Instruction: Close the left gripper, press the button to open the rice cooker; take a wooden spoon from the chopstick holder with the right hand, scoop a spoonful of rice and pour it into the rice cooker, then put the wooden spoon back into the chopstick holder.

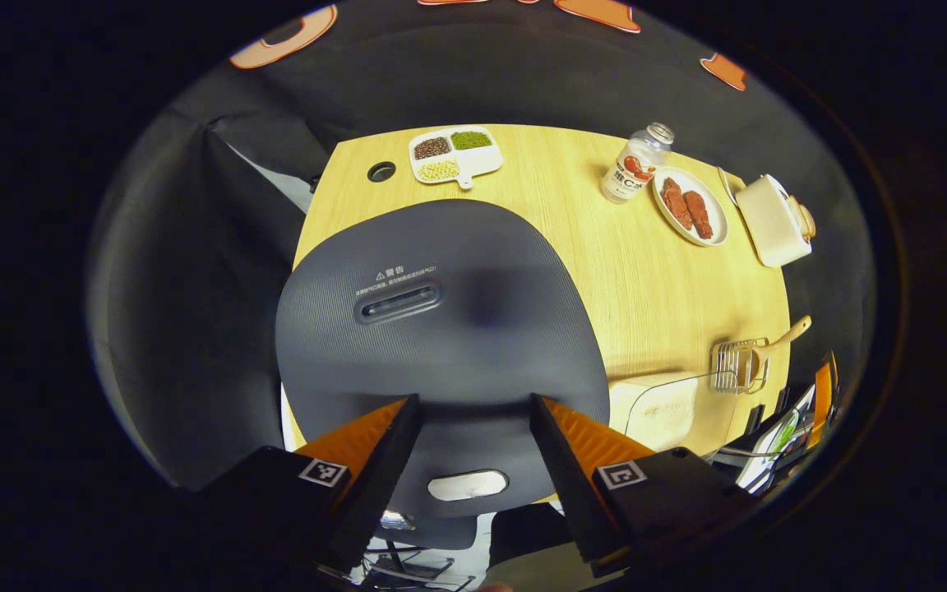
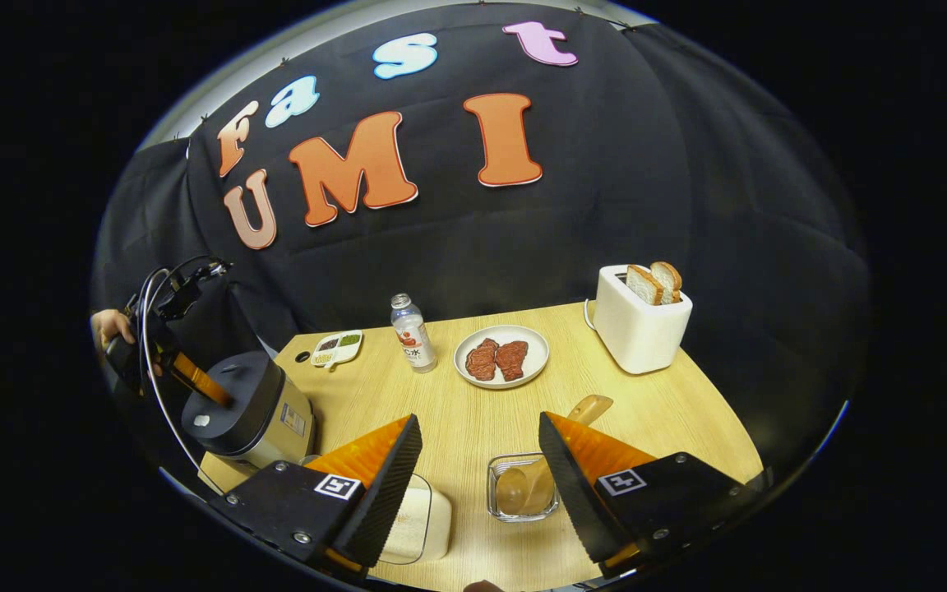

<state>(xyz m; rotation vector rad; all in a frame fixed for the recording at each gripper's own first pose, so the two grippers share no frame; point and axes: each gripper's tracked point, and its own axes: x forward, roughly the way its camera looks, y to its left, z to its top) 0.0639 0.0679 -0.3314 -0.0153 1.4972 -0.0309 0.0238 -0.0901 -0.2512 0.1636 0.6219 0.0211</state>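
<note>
Between your left jaws, the rice cooker lid looks matt, finely ribbed plastic; beyond, pale wood-grain table; right, wire-metal chopstick holder, smooth wooden spoon.

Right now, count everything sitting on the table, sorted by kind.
Appliances: 2, rice cooker, toaster
Dishes: 2, steak plate, bean tray
Bottle: 1
Spoon holder: 1
Rice box: 1
Total: 7

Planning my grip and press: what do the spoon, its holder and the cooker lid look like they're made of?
Spoon: pale matte wood, by its tan colour. Holder: it looks like clear glass in the right gripper view but like a wire rack in the left gripper view, so uncertain. Cooker lid: dark matte plastic, finely ribbed.
</note>
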